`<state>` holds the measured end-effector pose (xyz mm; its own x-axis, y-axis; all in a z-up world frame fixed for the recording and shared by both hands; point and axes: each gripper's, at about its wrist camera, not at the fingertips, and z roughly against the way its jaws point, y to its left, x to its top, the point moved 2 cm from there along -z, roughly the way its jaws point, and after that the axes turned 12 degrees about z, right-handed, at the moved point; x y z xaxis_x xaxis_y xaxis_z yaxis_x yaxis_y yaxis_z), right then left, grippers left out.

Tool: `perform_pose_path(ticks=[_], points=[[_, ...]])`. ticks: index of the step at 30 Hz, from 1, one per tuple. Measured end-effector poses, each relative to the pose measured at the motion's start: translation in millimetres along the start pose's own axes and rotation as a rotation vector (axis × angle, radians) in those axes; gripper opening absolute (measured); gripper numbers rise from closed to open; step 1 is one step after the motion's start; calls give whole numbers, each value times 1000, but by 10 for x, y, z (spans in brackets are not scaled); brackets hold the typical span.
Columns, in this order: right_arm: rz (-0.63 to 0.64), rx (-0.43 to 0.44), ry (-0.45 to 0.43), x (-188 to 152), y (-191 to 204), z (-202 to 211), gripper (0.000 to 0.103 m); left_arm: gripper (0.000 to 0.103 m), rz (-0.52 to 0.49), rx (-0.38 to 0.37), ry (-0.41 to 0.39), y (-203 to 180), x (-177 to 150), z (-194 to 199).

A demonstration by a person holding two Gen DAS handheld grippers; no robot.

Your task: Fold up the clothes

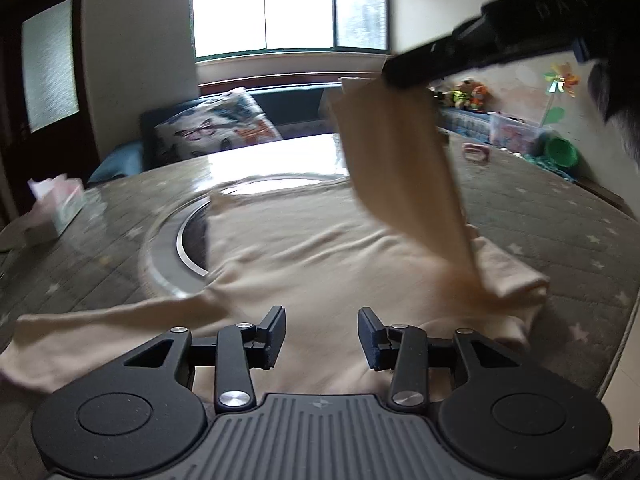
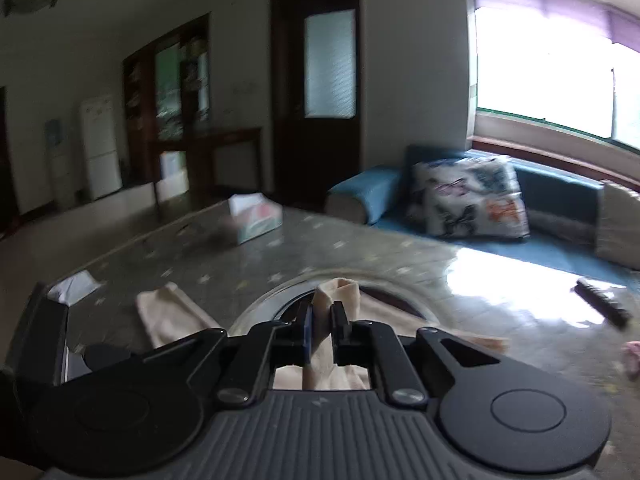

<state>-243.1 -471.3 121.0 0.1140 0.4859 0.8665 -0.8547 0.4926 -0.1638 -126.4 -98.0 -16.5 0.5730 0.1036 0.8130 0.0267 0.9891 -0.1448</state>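
Left gripper (image 1: 322,334) hangs spread and empty over the near hem of the cream long-sleeved top (image 1: 304,256), spread flat on the table (image 1: 560,216). Right gripper (image 2: 322,322) pinches one sleeve (image 1: 400,152), raised over the body; folding barely begun, far sleeve (image 1: 100,324) outstretched

Dim, motion-blurred fisheye views, blown-out window (image 1: 288,8) backlight, white glare on the table (image 1: 272,160), curved edges.

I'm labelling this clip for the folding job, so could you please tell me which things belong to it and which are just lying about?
In the job:
- shirt, cream, spread on the table
- right gripper, shut on a lifted sleeve
- left gripper, open above the shirt

Lying about:
- tissue box
- remote
- cushion
- sofa
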Motion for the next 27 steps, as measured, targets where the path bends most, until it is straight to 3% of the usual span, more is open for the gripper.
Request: perform_pose_path(ticks=[5, 10, 16, 19, 22, 25, 27], points=[[7, 50, 23, -56, 111, -100, 12, 44, 18, 31, 3, 102, -25, 68], [50, 4, 103, -279, -60, 1, 17, 44, 28, 43, -13, 112, -1, 117], [118, 5, 280, -813, -101, -58, 17, 44, 48, 55, -14, 85, 71, 8], [103, 20, 322, -1011, -104, -73, 17, 42, 86, 69, 13, 126, 87, -102], [79, 29, 328, -1141, -92, -62, 17, 35, 121, 73, 39, 175, 82, -166], [60, 33, 334, -1242, -101, -75, 18, 8, 130, 73, 44, 191, 66, -152], [53, 34, 335, -1288, -113, -89, 18, 4, 154, 60, 44, 212, 87, -98]])
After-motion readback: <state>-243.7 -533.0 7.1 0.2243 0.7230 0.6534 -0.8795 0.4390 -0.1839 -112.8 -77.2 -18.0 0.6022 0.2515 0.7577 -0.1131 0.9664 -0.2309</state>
